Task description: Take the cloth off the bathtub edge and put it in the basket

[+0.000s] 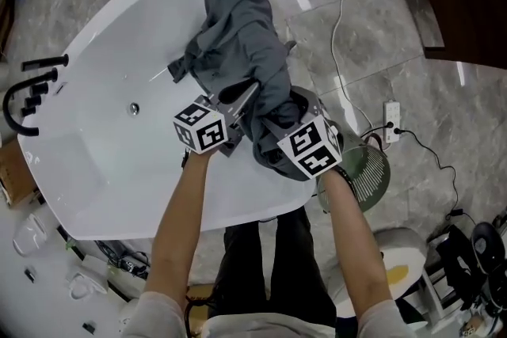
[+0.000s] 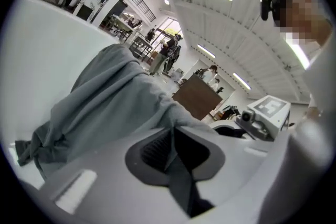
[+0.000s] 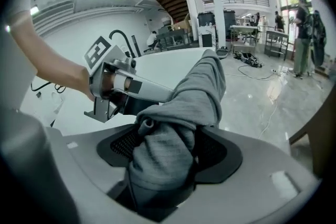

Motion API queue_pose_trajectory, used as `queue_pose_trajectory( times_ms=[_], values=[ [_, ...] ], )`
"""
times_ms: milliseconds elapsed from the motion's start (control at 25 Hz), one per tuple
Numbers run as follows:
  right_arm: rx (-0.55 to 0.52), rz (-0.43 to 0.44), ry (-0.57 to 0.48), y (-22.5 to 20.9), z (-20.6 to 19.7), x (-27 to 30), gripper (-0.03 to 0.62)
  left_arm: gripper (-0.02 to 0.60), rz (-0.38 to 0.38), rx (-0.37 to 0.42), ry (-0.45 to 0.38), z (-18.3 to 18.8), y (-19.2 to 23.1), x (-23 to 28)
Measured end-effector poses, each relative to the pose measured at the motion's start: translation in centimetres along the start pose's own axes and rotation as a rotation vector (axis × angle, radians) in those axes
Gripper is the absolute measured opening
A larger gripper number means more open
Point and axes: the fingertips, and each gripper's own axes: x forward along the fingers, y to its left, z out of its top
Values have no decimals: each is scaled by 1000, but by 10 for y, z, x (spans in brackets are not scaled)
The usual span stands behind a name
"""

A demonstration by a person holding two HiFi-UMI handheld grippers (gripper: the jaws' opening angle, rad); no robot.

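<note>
Holding one crumpled grey fabric cloth (image 1: 242,36) with two tools, you have it bunched over the rim of the one white bathtub (image 1: 111,154). Your left gripper (image 2: 172,147) pinches a thin fold, its jaws nearly together. Your right gripper (image 3: 164,157) clamps a thick bunch. One green slatted basket (image 1: 371,174) stands beside the tub.

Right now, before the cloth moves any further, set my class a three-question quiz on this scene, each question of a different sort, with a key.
1. True or false: the grey cloth already lies in the green basket.
2. Multiple choice: the right gripper is A) empty, B) shut on a thick bunch of the cloth, C) holding a tap.
3. Fill in: the cloth hangs over the edge of the white ____.
Key: 1 false; 2 B; 3 bathtub.
</note>
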Motion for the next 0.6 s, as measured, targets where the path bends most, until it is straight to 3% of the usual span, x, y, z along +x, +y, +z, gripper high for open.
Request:
queue_pose_trajectory(
  times_ms=[80, 240, 360, 400, 440, 600],
  values=[
    [34, -57, -13, -1, 1, -5, 289, 81, 13, 53, 30, -1, -7, -2],
    [130, -170, -55, 1, 1, -18, 224, 81, -53, 146, 63, 2, -34, -9],
    [142, -241, -108, 4, 15, -37, 175, 83, -85, 180, 52, 12, -45, -23],
    [138, -255, -123, 7, 19, -44, 66, 83, -91, 191, 50, 15, -47, -29],
    [132, -266, -131, 11, 22, -48, 38, 83, -95, 209, 53, 16, -50, -36],
    [152, -321, -199, 27, 34, -81, 37, 89, -98, 265, 61, 14, -57, -69]
  ],
)
